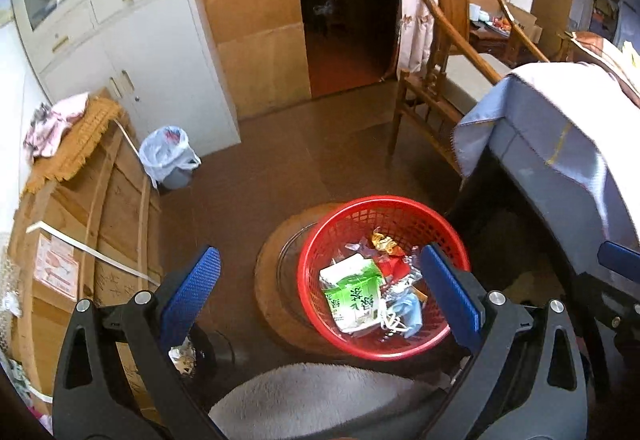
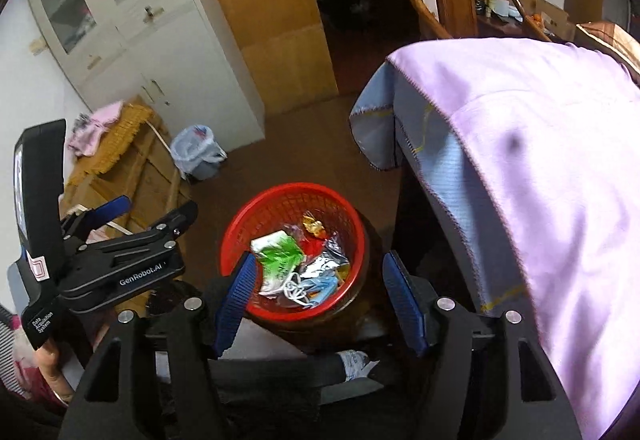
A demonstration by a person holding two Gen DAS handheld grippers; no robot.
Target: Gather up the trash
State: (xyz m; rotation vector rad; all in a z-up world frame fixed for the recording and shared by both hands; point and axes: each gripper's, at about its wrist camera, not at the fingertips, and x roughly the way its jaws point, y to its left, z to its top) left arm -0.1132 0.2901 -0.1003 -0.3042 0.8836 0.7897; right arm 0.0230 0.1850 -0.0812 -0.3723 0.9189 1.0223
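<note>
Your left gripper (image 1: 320, 292) hangs with its blue pads spread wide, nothing between them; your right gripper (image 2: 318, 304) is likewise wide apart and empty. Both hover above the red basket (image 1: 316, 240), which sits on a round wooden stool (image 1: 268, 280). Inside the basket lie a green-and-white carton (image 1: 352, 292), a blue face mask (image 1: 408, 314) and crumpled wrappers (image 1: 386, 242). Just right stands a table draped in pale cloth (image 2: 540, 160). Farther off, a lined waste bin (image 1: 168, 156) stands beside a wooden crate (image 1: 100, 208), near the white cabinet (image 1: 132, 40).
</note>
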